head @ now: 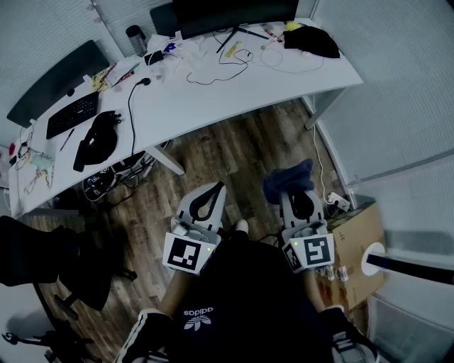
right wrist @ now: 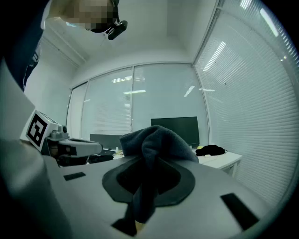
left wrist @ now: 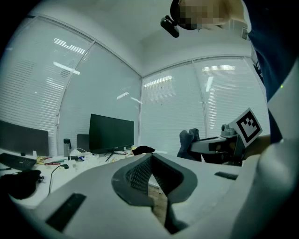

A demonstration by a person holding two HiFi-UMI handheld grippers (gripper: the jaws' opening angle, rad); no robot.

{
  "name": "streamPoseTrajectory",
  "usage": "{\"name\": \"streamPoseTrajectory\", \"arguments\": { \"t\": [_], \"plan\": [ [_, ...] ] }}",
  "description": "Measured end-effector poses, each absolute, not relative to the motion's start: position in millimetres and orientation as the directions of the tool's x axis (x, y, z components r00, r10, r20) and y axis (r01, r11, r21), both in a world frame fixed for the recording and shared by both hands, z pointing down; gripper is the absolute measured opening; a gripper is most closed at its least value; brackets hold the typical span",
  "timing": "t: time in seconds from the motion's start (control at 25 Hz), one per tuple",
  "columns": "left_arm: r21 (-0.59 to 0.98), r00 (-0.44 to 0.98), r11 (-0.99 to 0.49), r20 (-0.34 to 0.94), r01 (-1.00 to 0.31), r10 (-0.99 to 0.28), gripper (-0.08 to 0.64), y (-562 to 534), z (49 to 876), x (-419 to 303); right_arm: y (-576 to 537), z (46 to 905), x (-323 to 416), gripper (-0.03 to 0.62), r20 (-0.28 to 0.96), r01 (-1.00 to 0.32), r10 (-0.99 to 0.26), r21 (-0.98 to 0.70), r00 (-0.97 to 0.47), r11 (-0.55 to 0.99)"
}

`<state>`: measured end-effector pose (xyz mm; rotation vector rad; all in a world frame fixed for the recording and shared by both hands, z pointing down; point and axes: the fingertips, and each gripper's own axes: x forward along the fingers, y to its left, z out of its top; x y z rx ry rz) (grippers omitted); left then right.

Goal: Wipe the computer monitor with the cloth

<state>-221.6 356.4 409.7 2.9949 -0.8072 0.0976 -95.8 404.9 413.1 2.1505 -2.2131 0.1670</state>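
Note:
The black monitor [head: 234, 12] stands at the far edge of the white desk [head: 234, 88], its screen dark; it also shows in the left gripper view as the monitor [left wrist: 112, 133] and in the right gripper view as the monitor [right wrist: 174, 129]. My right gripper [head: 292, 190] is shut on a dark blue cloth [head: 287, 179], which bunches above its jaws; the cloth [right wrist: 156, 142] fills the jaw gap. My left gripper [head: 214, 190] is shut with nothing in it. Both grippers hang over the wooden floor, well short of the desk.
A second monitor [head: 57, 81], a keyboard [head: 71, 115], black headphones [head: 98, 138], cables, a cup [head: 135, 39] and a black garment [head: 312, 39] lie on the desk. A cardboard box [head: 362, 248] stands at the right, a black chair [head: 42, 262] at the left.

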Motion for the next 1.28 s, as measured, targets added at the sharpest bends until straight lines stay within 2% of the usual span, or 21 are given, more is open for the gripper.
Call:
{"name": "streamPoseTrajectory", "arguments": {
  "t": [0.56,1.28],
  "plan": [
    [0.026,0.863,-0.863,0.063,-0.504,-0.502,0.005,353.1,408.1,-216.7,405.1,414.2,-95.9,0.046,0.120,-0.999,-0.992,-0.028,-0.040,0.037],
    [0.067,0.881,-0.879,0.075,-0.472,-0.467,0.005,360.2,421.9,-171.1,423.0,420.1,-49.7,0.048,0.099,-0.999,-0.995,-0.041,-0.028,0.024]
  ]
}}
